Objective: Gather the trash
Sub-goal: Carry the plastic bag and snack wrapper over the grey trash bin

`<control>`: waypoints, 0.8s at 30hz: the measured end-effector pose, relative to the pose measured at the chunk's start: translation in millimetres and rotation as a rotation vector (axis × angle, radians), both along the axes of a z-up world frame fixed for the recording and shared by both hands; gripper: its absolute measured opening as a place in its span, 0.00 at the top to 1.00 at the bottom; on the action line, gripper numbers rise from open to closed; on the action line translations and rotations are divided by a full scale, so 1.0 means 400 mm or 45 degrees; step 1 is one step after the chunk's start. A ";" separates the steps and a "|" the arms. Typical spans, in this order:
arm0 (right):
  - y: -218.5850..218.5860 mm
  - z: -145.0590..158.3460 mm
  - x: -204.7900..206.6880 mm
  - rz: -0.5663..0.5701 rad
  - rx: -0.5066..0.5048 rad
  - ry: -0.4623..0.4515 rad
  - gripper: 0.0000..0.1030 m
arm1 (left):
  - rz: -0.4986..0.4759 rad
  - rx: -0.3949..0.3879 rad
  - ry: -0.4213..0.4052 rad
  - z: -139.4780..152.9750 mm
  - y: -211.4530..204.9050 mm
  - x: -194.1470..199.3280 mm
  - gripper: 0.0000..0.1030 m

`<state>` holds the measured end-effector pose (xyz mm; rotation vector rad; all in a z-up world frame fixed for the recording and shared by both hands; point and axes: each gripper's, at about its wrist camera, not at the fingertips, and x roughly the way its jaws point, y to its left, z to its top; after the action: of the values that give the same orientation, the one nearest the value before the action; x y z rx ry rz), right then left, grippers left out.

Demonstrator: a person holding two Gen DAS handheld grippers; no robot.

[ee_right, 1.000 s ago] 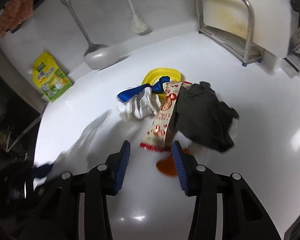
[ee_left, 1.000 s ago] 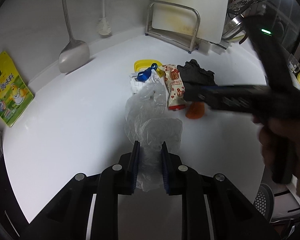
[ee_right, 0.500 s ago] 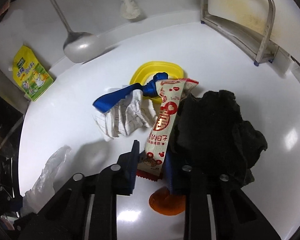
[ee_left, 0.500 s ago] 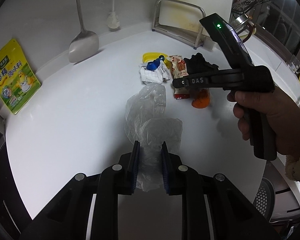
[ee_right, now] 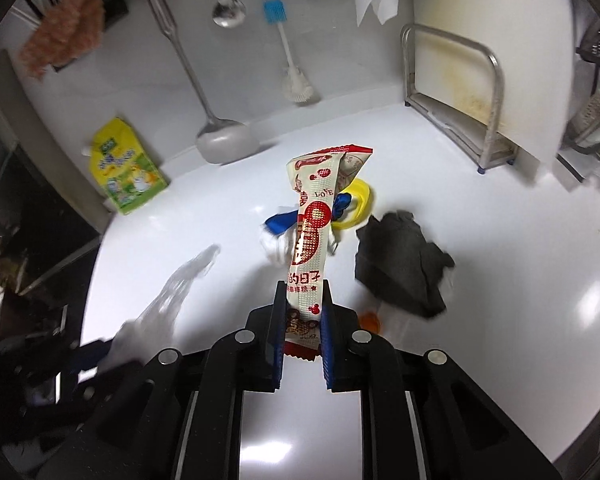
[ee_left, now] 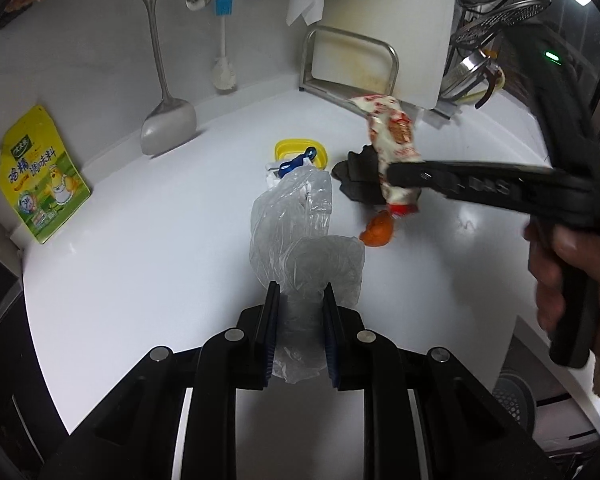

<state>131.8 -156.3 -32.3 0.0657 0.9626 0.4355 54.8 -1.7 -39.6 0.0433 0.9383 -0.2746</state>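
Note:
My left gripper (ee_left: 299,300) is shut on a clear plastic bag (ee_left: 296,236) that trails over the white counter (ee_left: 140,264). My right gripper (ee_right: 302,300) is shut on a red-and-white snack wrapper (ee_right: 314,236) and holds it lifted above the counter; the wrapper also shows in the left wrist view (ee_left: 396,148). On the counter lie a black cloth (ee_right: 400,264), an orange scrap (ee_right: 370,322), crumpled white paper with a blue strip (ee_right: 280,236) and a yellow lid (ee_right: 364,200). The bag appears at the left in the right wrist view (ee_right: 172,296).
A yellow-green seasoning pouch (ee_left: 40,176) leans on the back wall at left. A ladle (ee_left: 168,120) and a brush (ee_left: 224,76) hang there. A cutting board in a metal rack (ee_left: 352,68) stands at the back right, with strainers (ee_left: 496,32) beyond.
My right gripper closed on the snack wrapper and lifted it off the counter. My left gripper stayed shut on the plastic bag and pulled back slightly.

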 end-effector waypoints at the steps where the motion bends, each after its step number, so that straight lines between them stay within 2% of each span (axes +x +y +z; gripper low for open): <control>1: -0.002 0.006 -0.014 0.000 0.003 -0.005 0.86 | 0.003 0.000 -0.006 0.007 -0.007 -0.010 0.81; 5: -0.054 0.032 -0.119 -0.006 0.021 -0.019 0.86 | 0.005 0.003 -0.029 0.036 -0.039 -0.055 0.81; 16: -0.215 0.034 -0.375 -0.055 0.087 -0.004 0.86 | -0.006 -0.002 -0.059 0.079 -0.161 -0.203 0.81; 24: -0.269 0.041 -0.533 -0.030 0.095 -0.006 0.86 | -0.015 -0.014 -0.080 0.089 -0.244 -0.329 0.81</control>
<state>-81.2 -264.0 -15.8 0.1434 0.9401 0.4499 -76.6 -99.4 -3.9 0.0474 0.8743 -0.2878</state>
